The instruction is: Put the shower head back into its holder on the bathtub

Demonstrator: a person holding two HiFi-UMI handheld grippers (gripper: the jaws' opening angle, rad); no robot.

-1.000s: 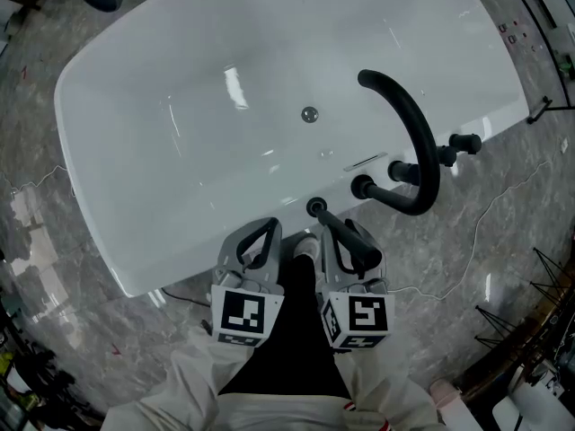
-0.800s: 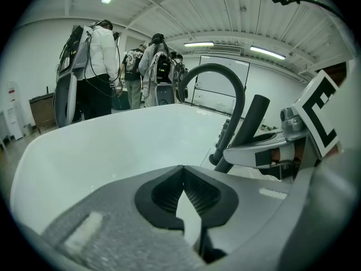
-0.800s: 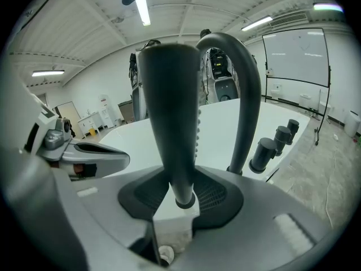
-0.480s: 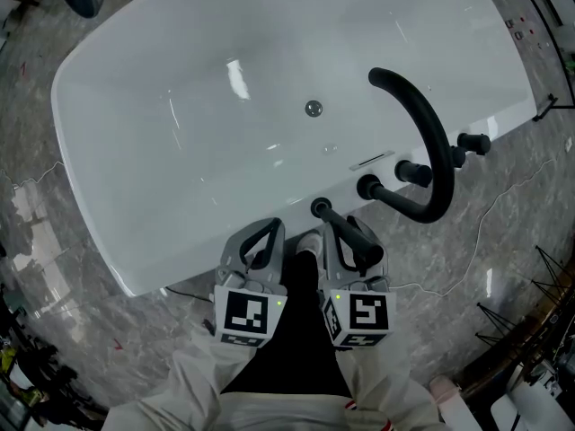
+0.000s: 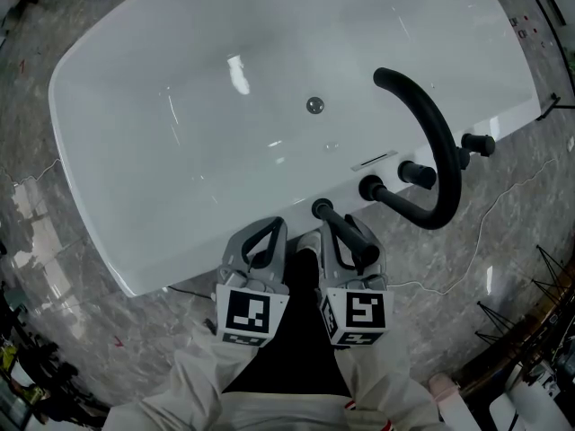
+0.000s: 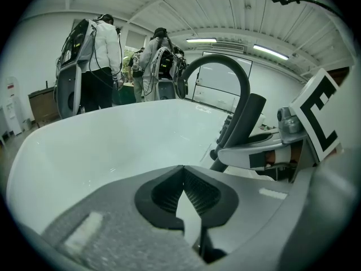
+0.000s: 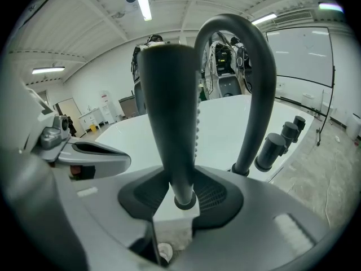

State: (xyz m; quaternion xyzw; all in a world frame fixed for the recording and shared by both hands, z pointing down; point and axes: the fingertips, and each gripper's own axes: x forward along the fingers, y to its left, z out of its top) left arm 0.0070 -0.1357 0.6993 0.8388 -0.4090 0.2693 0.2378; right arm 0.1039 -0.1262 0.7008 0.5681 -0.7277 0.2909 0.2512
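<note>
At a white tub (image 5: 162, 142), the right gripper (image 5: 349, 241) is clenching its jaws on the black shower head (image 7: 169, 112). The head's far end is lying at a black ring (image 5: 321, 207) on the near rim, apparently the holder, though whether it is seated cannot be told. The left gripper (image 5: 260, 242) is hanging just beside, jaws pressed together on nothing. Doing this step well is looking like a matter of lining the wand up with the ring, keeping clear of the arched spout (image 5: 436, 151), lowering straight and letting go only once it is sitting firm. No brand or writing is showing, only square markers (image 5: 244, 314) on the cubes.
</note>
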